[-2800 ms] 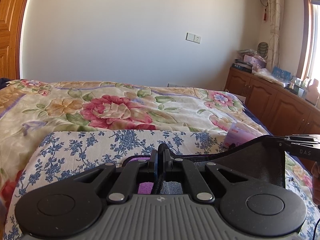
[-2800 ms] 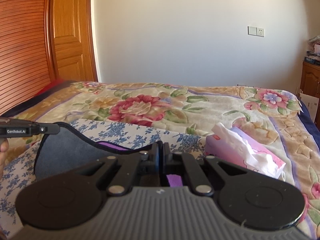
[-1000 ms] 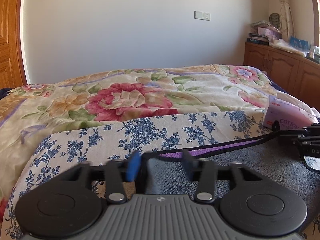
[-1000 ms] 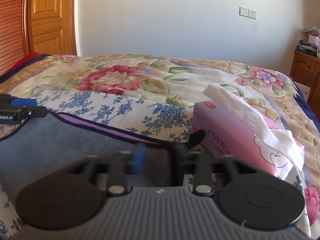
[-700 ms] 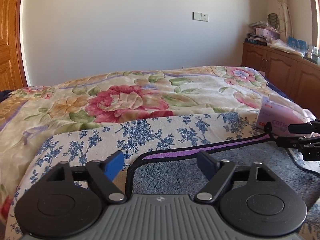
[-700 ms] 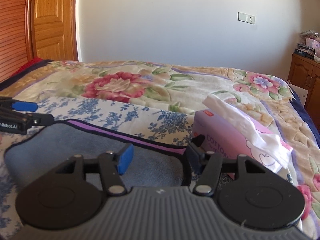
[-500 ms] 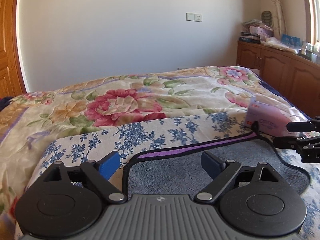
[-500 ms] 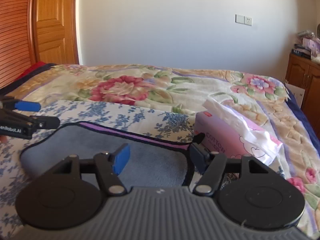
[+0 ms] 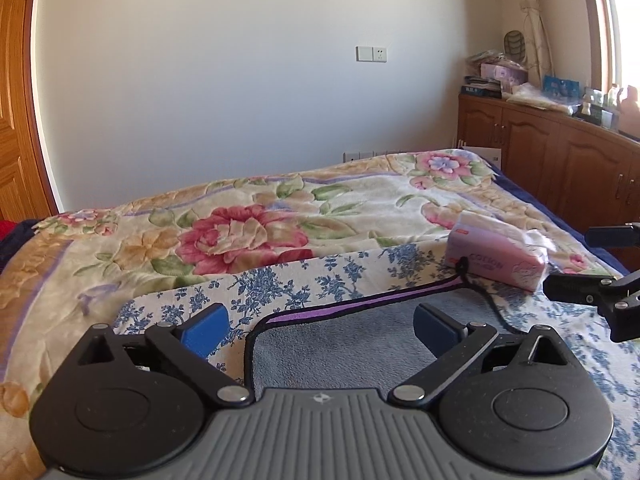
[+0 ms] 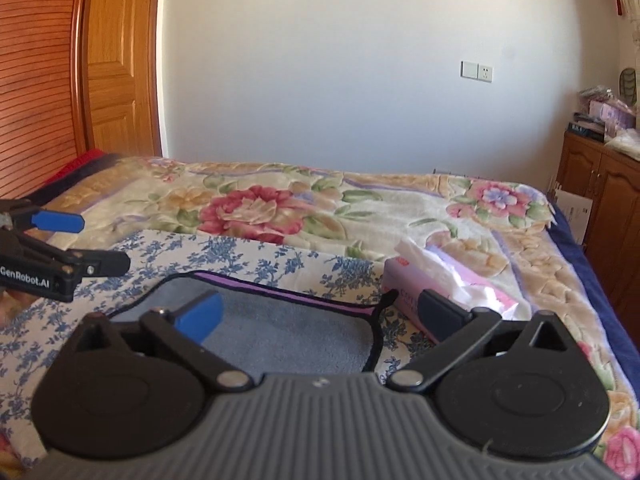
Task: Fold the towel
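Observation:
A grey towel [image 9: 340,344] with a purple and black edge lies flat on a blue-flowered cloth [image 9: 280,284] on the bed. It also shows in the right wrist view [image 10: 280,328]. My left gripper [image 9: 320,324] is open and empty, raised a little above the towel's left part. My right gripper [image 10: 316,312] is open and empty above the towel's right part. Each gripper shows at the edge of the other's view, the right one [image 9: 592,264] and the left one [image 10: 80,240], both with jaws apart.
A pink tissue box [image 9: 496,256] stands just beyond the towel's far right corner, also in the right wrist view [image 10: 452,284]. A floral blanket [image 9: 248,228] covers the bed. Wooden cabinets [image 9: 560,160] line the right wall and a wooden door [image 10: 116,60] stands left.
Both grippers were shut on the towel's edge, laid it down and opened. Since then both have lifted and drawn back from the flat towel.

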